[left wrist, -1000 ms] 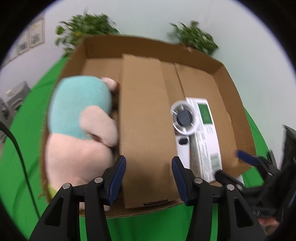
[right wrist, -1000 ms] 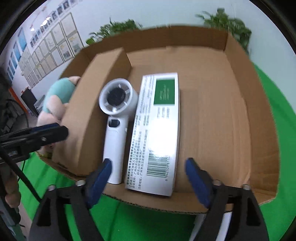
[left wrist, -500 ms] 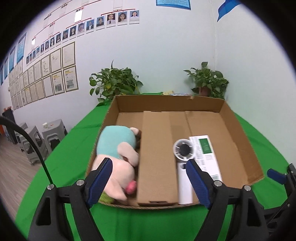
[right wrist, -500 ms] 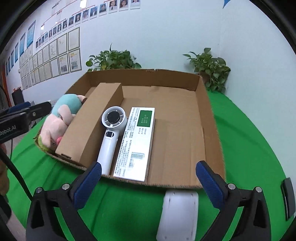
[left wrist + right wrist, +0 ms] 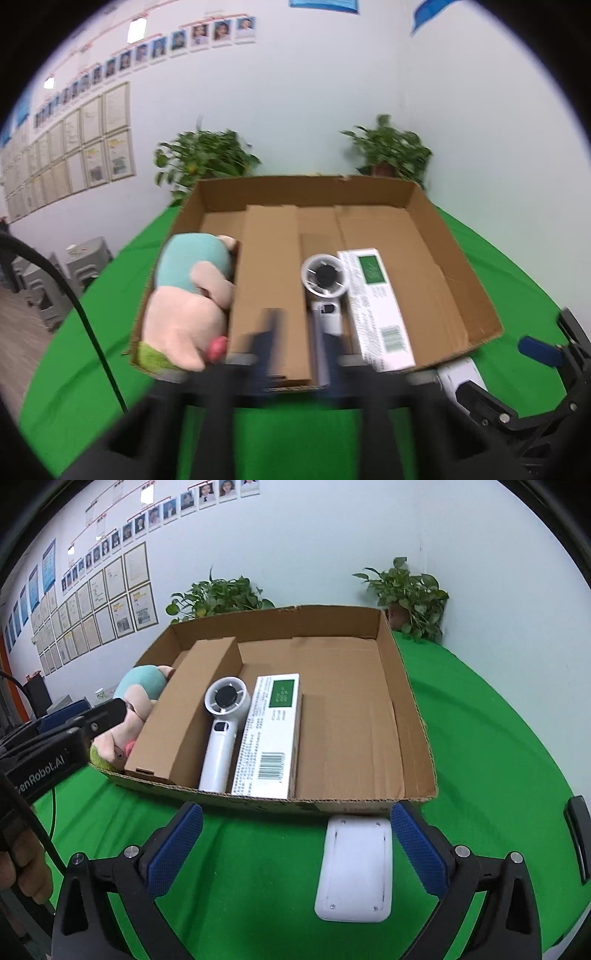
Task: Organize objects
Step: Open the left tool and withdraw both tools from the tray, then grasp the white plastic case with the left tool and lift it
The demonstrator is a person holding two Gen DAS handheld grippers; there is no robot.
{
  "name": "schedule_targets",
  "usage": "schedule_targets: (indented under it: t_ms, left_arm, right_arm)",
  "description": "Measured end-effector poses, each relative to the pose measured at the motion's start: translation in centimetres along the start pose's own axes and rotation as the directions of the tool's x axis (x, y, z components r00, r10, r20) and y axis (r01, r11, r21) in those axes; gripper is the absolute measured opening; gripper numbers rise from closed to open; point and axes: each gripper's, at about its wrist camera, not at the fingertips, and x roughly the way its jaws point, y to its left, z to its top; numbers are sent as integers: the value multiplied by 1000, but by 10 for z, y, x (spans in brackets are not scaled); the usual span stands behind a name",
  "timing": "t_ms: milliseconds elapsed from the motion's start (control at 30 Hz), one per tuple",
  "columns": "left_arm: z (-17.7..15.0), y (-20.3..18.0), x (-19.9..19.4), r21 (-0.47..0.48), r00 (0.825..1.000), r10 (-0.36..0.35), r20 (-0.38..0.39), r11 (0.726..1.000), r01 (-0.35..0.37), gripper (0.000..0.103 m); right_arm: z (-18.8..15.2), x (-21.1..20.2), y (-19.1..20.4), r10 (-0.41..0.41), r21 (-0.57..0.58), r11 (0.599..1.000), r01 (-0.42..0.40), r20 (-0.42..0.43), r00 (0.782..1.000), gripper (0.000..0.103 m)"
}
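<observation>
A shallow cardboard box [image 5: 402,709] on the green table holds a plush toy [image 5: 142,686], a brown inner carton [image 5: 195,705], a white handheld fan [image 5: 223,723] and a white-and-green carton [image 5: 275,727]. The same items show in the left wrist view: the plush [image 5: 188,291], the fan [image 5: 325,284], the white-and-green carton [image 5: 376,306]. A white flat device [image 5: 356,867] lies on the table just in front of the box, between my right gripper's open fingers. My right gripper [image 5: 295,853] is open and empty. My left gripper [image 5: 295,343] is blurred, its fingers close together, empty, before the box's front edge.
The green table cloth [image 5: 498,746] extends right of the box. Two potted plants [image 5: 410,590] stand behind the box against the wall. A black object [image 5: 578,842] lies at the right table edge. Grey stools [image 5: 48,291] stand on the floor at left.
Both grippers have drawn back from the box. The left gripper's fingers have come close together. The white device now lies between the right gripper's fingers.
</observation>
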Motion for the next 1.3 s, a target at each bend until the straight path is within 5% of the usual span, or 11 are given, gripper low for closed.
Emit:
schedule_targets:
  t_ms: [100,167,233,267,533,800,1133,1300]
  left_arm:
    - [-2,-8,-1,29,1000,0,9,1000,-1,5]
    - [-2,-12,-3,33,1000,6,20,999,-7,26]
    - [-2,-13,-5,21,999,-26,31,999,26,80]
    - [-3,-13,-7,8,999,-27,43,1000,26,84]
    - [-7,-17,4,10,990,-140,-17,990,140,84]
    - [-30,-37,36,-16,924,-334,-188,941,337,84]
    - [-52,-48,45,-28,905,-344,-249,937,348,84]
    - [-56,-42,48,-43,902,-340,-264,939,342,84]
  right_arm:
    - [-6,-3,-1,2,3,1000,-2,-1,1000,103]
    - [-9,-4,0,3,0,1000,-3,-7,1000,103]
    - [-12,-6,1,8,0,1000,-8,-10,1000,103]
    - [-13,-8,1,10,-2,1000,-10,-9,1000,103]
    - [-24,-7,-2,49,-20,999,-49,-4,999,102]
    - [-70,7,-29,20,-7,1000,-22,-137,990,102]
    - [-86,32,-44,28,20,1000,-24,-226,974,102]
    - [-84,48,-31,2,-19,1000,-6,-229,973,84]
